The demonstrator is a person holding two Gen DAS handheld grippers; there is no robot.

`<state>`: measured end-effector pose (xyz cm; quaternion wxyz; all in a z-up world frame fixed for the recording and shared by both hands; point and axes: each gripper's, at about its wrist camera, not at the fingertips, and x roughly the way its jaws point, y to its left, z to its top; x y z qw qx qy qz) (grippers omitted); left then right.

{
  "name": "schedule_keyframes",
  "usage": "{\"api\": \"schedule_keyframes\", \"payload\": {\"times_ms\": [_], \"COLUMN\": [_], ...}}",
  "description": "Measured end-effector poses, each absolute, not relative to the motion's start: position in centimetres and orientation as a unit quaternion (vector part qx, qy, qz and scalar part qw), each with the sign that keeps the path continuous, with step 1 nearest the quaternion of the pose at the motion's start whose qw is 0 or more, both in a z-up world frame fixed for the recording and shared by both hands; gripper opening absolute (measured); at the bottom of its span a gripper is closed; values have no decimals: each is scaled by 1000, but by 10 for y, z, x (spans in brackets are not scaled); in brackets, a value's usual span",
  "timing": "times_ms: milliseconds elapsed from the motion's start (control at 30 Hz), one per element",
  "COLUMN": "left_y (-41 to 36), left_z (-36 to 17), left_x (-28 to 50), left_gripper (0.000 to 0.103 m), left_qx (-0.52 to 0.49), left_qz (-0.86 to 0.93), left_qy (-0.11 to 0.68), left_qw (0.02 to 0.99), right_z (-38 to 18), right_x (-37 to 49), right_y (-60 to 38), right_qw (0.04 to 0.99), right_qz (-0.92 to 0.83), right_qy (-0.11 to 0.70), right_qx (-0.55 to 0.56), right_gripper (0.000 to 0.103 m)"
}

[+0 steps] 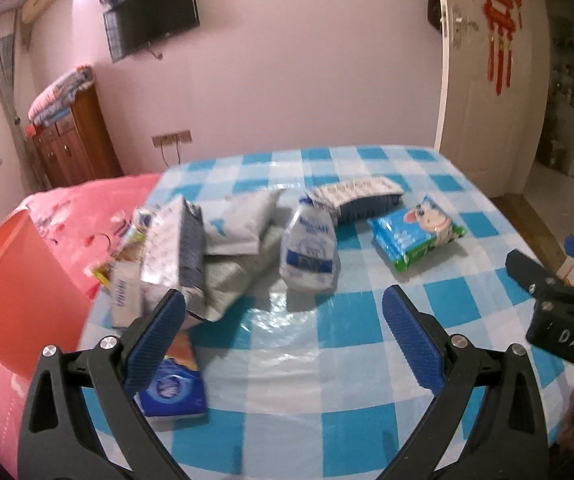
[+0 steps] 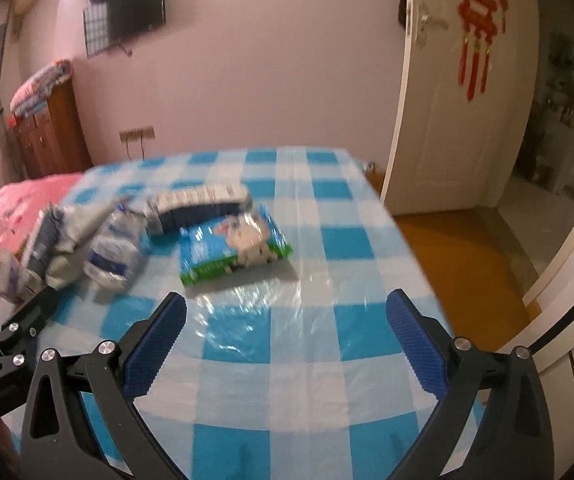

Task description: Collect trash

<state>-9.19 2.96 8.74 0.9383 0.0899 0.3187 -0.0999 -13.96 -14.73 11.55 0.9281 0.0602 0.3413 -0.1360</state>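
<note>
**Lot: loose wrappers on checked table, none yet picked**

We hold both grippers spread and empty: left gripper (image 1: 283,332), right gripper (image 2: 287,332). Nearest the right: green-edged wipes pack (image 2: 234,243). Crumpled white bag (image 1: 309,250) stands mid-table (image 1: 327,360). We should straddle one item squarely; the blurred left pile is probably cartons.

A home bedroom: pink bed (image 1: 67,208) at nine o'clock, wall TV (image 1: 155,12) at eleven, wooden cabinet (image 1: 75,140) under folded quilts (image 1: 61,94), red knot charm (image 1: 497,20) on the door (image 1: 483,120) at one.
</note>
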Motion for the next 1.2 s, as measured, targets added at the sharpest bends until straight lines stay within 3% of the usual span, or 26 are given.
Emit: {"api": "schedule_keyframes", "payload": {"times_ms": [400,1200], "left_y": [56,57], "left_z": [120,138], "left_x": [-117,-135], "left_gripper": [99,99], "left_qx": [62,63], "left_qz": [-103,-108], "left_qy": [286,256], "left_qw": [951,959], "right_z": [166,184], "right_x": [-172,-194], "right_y": [-139,-140], "right_qw": [949,958], "right_qz": [-147,-158], "right_qy": [274,232], "right_qx": [59,58], "right_gripper": [98,98]}}
